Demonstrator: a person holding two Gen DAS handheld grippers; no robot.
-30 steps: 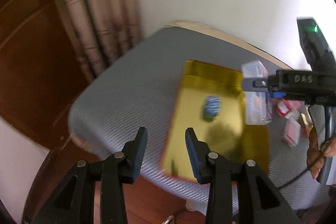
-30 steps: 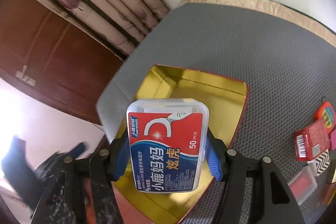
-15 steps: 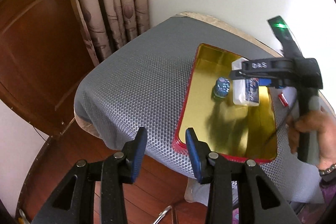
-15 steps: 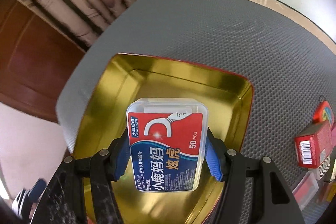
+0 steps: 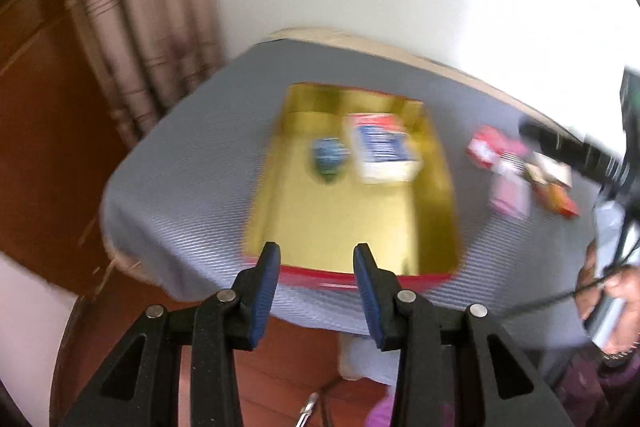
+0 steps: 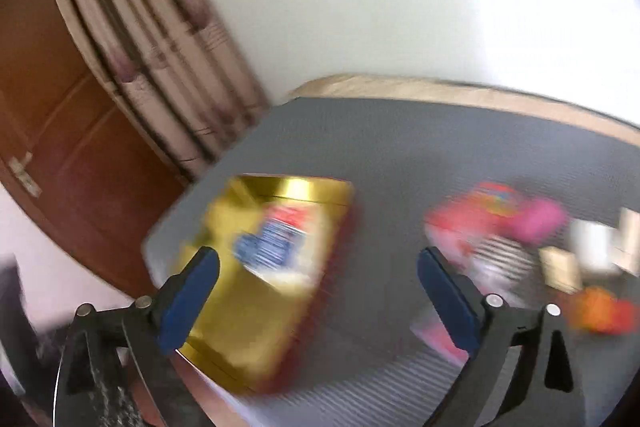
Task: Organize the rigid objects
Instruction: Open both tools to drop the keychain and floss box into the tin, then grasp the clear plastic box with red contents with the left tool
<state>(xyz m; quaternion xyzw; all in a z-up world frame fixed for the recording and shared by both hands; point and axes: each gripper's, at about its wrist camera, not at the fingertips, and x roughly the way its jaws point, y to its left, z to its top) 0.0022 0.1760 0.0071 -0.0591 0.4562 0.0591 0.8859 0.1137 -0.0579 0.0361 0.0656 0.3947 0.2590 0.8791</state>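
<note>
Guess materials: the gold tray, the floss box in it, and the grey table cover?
Gold tray: likely metal tin, glossy; mirror-like gold inside with bright glints, red outer rim.
Floss box: looks like clear hard plastic with a red and blue printed label; blur hides detail.
Grey table cover: seems a matte woven or mesh mat; fine ribbed texture, and it drapes over the table edge, so it is soft.

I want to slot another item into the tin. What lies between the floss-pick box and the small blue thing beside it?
Left wrist view: only a narrow strip of bare gold tin floor separates the floss-pick box from the small blue object.
</note>
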